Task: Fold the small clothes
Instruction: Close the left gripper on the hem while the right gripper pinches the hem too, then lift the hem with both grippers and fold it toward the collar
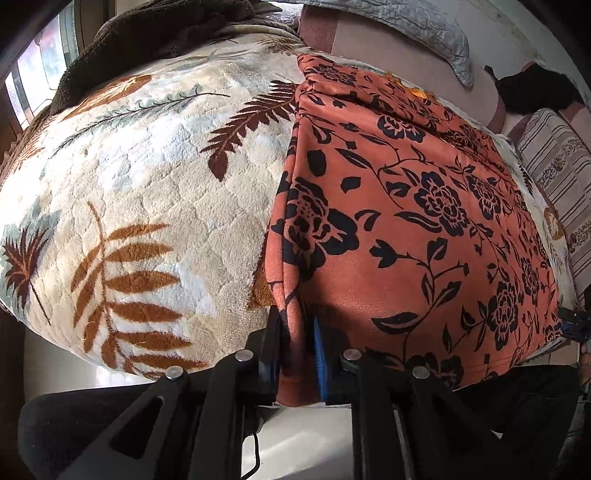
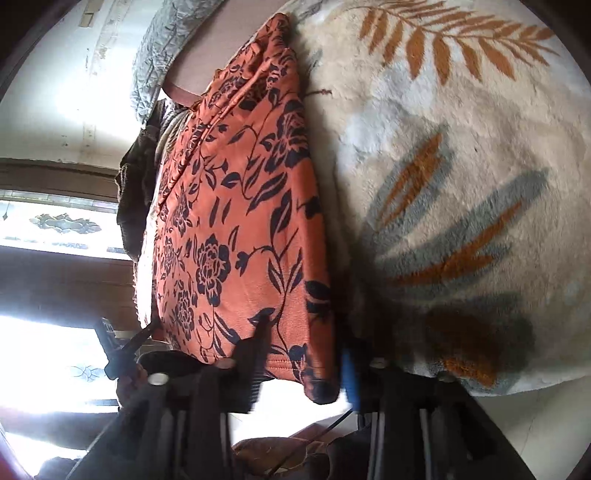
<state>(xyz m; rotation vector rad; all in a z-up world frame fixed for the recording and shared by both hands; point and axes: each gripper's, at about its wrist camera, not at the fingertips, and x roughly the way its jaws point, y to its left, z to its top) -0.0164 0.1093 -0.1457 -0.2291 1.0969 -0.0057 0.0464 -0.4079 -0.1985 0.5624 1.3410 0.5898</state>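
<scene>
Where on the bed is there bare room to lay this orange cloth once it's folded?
The leaf-print blanket lies bare between the orange floral cloth and the brown fleece. It is crowded past the cloth, by the striped pillow.

Setting: a home bedroom. Evidence: work surface is a bed covered by a plush cream fleece blanket printed with orange, brown and grey leaves (image 1: 147, 192). A grey quilted pillow (image 1: 424, 29) and a cream cushion with brown stripes (image 1: 554, 177) lie at its far side. A dark brown fleece throw (image 1: 147, 40) is bunched near a wooden-framed window with patterned glass (image 2: 62, 225).
</scene>
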